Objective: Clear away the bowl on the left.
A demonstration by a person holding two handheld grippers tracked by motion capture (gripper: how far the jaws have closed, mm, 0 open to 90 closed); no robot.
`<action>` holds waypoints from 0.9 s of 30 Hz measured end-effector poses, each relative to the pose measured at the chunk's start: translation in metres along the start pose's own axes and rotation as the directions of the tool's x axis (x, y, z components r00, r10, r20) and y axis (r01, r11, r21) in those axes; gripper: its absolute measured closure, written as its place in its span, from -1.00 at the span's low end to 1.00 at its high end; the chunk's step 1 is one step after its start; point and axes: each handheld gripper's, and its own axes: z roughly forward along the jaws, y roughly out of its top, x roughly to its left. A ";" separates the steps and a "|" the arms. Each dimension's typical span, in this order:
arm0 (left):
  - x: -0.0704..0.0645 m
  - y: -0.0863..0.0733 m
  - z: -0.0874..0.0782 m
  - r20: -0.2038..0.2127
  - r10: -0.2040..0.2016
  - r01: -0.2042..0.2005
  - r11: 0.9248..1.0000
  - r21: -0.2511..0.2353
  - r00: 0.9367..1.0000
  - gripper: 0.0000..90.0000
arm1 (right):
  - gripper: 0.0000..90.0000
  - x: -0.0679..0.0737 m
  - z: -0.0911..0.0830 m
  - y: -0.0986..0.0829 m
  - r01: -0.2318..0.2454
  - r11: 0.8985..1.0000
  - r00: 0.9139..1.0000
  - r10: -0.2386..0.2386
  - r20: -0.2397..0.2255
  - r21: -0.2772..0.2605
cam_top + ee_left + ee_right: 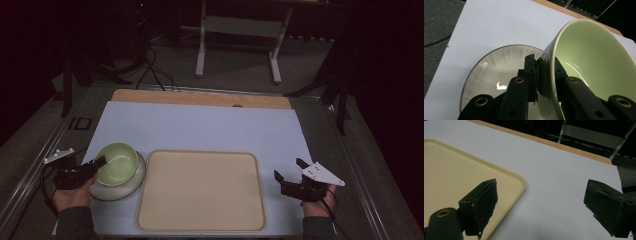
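Nearest to me, my left gripper (98, 163) is clenched on the near wall of the pale green glazed ceramic bowl (120, 162): in the left gripper view one jaw presses the outside of the bowl's rim and the other sits inside it. I see the bowl tilted there, resting in the shallow white ceramic plate with a thin dark rim (131, 186), which lies at the near left of the light blue table mat (200, 125). The plate's right edge is just beside the left edge of the cream rectangular plastic tray (200, 192), so I have almost no gap on that side. To the left, the mat's edge runs close past the plate.

My right gripper (287, 170) is released, its jaws spread wide and holding nothing. It hangs over bare mat just right of the tray; in the right gripper view the tray's rounded far corner lies under the left jaw, with open mat beyond.

The tray's flat bed is bare and wide. Beyond it, the far half of the mat gives me free room up to the wooden table edge (200, 98). Farther off on the floor stand a white metal frame (240, 40) and black cables (155, 70).
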 end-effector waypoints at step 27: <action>-0.012 0.002 -0.001 0.054 0.036 -0.036 0.999 -0.002 0.998 0.80 | -0.75 0.000 -0.001 0.000 -0.003 1.000 1.000 0.003 0.003 -0.004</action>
